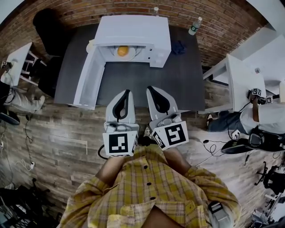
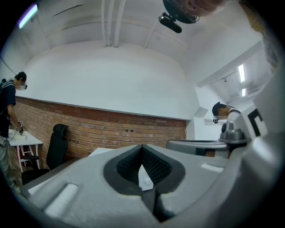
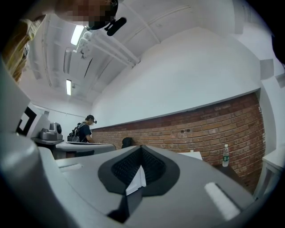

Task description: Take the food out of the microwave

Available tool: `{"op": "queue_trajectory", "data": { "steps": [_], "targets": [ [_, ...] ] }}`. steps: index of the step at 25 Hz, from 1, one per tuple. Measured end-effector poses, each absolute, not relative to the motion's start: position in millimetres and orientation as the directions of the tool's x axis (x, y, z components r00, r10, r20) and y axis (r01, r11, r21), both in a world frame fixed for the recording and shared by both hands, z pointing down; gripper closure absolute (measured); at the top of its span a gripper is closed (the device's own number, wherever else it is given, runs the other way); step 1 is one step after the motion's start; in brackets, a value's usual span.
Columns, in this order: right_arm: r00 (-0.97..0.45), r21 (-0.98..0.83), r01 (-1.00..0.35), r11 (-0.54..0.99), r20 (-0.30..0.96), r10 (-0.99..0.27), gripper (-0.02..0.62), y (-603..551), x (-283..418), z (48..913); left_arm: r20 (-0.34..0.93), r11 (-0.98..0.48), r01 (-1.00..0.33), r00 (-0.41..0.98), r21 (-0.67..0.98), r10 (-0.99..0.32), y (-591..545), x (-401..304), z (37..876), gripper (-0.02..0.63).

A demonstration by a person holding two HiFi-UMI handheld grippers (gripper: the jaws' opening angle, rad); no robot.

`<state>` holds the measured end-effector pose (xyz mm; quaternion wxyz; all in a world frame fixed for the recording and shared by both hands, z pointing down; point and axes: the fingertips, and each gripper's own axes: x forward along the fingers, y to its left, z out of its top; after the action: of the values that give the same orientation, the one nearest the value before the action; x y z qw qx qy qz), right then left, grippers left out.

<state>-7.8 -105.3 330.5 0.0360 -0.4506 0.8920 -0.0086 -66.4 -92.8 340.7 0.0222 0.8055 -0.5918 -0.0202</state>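
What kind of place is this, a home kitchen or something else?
Likely a lab or office workspace: a microwave sits open on a dark table by a brick wall, with white desks and an office chair nearby.

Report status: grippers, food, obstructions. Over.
Both shut and empty: left gripper, right gripper, short of the microwave. Its door open, food inside, untouched. Nothing in the way.

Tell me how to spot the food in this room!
Look at the dark grey table by the brick wall, where a white microwave stands with its door swung open to the left. Inside the opening sits a white plate, and on it is the food: a round orange lump, the only orange thing there.
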Motion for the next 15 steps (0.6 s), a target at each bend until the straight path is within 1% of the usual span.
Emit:
{"op": "queue_trajectory", "data": {
  "steps": [9,15],
  "targets": [
    [-0.636,-0.053,-0.768,0.638,-0.056,-0.77,0.594,-145.6,9.8,335.9,0.003,-0.244,-0.969,0.245,0.04,-0.97,-132.0,-47.8,345.3,0.607],
    [-0.665,-0.059,-0.743,0.667,-0.05,-0.745,0.594,-164.5,12.7,340.8,0.011,-0.204,-0.978,0.205,0.051,-0.979,-151.9,-47.3,349.0,0.607]
  ]
}}
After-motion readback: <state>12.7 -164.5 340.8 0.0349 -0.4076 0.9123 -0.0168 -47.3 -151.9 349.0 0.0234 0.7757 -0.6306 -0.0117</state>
